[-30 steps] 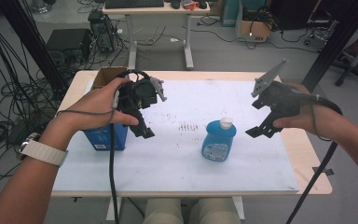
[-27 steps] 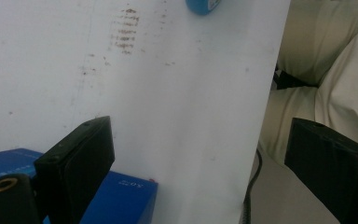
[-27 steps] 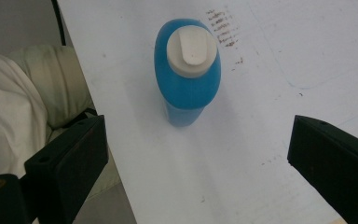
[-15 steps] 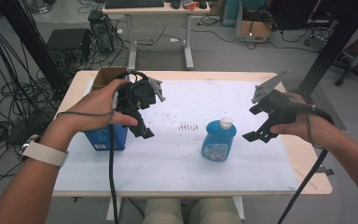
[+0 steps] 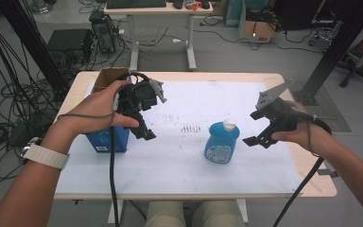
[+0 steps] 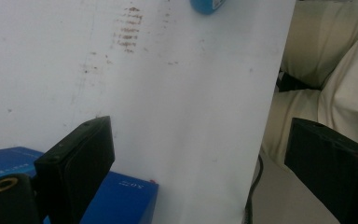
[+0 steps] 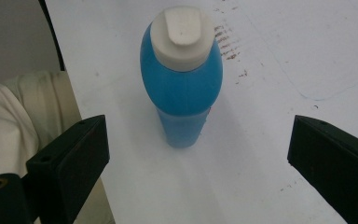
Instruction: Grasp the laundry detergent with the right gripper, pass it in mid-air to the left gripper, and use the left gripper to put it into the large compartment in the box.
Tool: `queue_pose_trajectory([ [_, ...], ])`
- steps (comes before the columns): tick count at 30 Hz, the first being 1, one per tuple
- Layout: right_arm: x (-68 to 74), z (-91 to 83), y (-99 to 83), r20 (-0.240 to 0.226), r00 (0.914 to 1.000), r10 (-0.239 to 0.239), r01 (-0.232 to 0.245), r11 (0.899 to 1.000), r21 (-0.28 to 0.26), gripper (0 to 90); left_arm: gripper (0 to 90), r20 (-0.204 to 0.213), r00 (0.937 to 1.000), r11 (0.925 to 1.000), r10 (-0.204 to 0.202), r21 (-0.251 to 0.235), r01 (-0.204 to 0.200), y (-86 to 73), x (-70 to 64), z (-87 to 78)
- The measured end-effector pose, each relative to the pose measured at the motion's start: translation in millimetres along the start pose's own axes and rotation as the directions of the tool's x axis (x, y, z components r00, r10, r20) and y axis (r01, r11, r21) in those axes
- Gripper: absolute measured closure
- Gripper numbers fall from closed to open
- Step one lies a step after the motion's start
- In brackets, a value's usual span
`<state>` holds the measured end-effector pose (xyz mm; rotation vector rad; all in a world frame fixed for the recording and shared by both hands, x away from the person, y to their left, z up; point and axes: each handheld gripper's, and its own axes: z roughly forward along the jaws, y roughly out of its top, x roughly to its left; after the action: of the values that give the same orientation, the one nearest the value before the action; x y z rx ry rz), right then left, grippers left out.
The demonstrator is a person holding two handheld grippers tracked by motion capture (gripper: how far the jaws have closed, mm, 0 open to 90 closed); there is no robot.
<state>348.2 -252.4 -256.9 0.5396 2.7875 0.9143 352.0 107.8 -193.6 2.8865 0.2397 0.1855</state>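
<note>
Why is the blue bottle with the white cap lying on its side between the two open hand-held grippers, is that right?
Not quite: the blue bottle stands upright, white cap on top, as the high view shows. It does sit between the open left hand-held gripper and right hand-held gripper.

You have one blue bottle (image 5: 222, 143) with one white cap (image 5: 229, 124) standing on your desk (image 5: 179, 161). One blue box (image 5: 106, 140) sits at the left, and one open cardboard box (image 5: 108, 76) lies behind it. You hold two claws: one left claw (image 5: 144, 133) and one right claw (image 5: 257, 140).
</note>
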Motion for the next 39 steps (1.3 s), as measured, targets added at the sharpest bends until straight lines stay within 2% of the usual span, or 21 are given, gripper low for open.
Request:
queue_pose_trajectory([
  [4,0.1,5.1,-5.6,-0.01,0.9999,0.005,-0.006,1.0,-0.014,5.4,8.7,0.002,1.0,1.0,0.0,0.002,0.0,0.3,0.6,1.4],
  [13,0.2,11.3,-11.7,-0.003,1.0,-0.007,0.006,1.0,-0.029,5.2,8.7,0.002,1.0,1.0,-0.003,0.004,0.003,1.3,1.2,2.8],
  [30,0.9,22.5,-23.5,-0.003,1.0,0.004,-0.004,0.998,-0.057,4.3,8.8,0.002,1.0,1.0,-0.006,0.002,0.006,-0.1,2.0,4.6],
  [39,1.2,26.7,-27.6,-0.008,0.9998,-0.018,0.018,0.998,-0.067,4.2,8.8,0.002,1.0,1.0,-0.006,-0.001,0.006,0.5,1.9,5.3],
])
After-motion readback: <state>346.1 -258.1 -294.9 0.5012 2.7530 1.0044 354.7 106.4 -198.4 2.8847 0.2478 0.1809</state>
